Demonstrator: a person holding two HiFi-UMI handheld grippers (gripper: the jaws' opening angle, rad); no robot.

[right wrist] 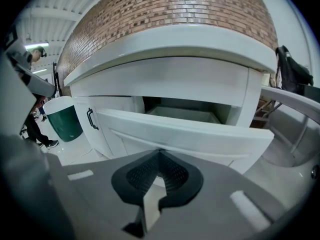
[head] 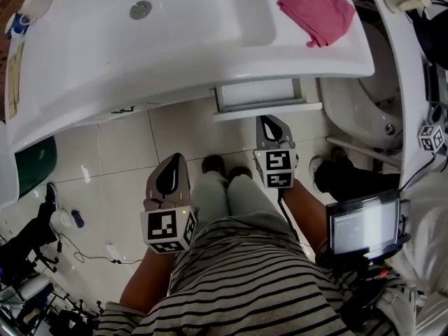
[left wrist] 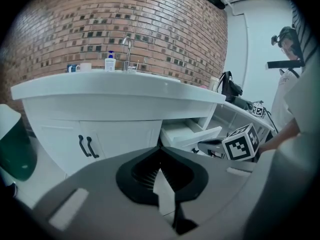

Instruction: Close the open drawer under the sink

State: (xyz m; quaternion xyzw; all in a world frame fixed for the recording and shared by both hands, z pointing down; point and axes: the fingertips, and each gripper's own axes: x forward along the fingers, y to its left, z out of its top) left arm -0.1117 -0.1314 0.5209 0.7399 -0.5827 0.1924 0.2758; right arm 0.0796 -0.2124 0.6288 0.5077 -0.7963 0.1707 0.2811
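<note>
Brick wall [left wrist: 150, 34] behind, white sink [head: 231, 68] up top, and the drawer [right wrist: 190, 134] under it is pulled out on the right side. Right hand-held gripper [right wrist: 160, 154] is just in front of the drawer front, jaws together, nothing in them. Left hand-held gripper [left wrist: 161, 149] is closed and empty too, over by the cupboard doors [left wrist: 100, 139]. I'd push the middle of the front straight in so it doesn't skew.

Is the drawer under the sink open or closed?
Open. The drawer sticks out from under the sink, and the right gripper view shows its hollow inside behind the front panel.
</note>
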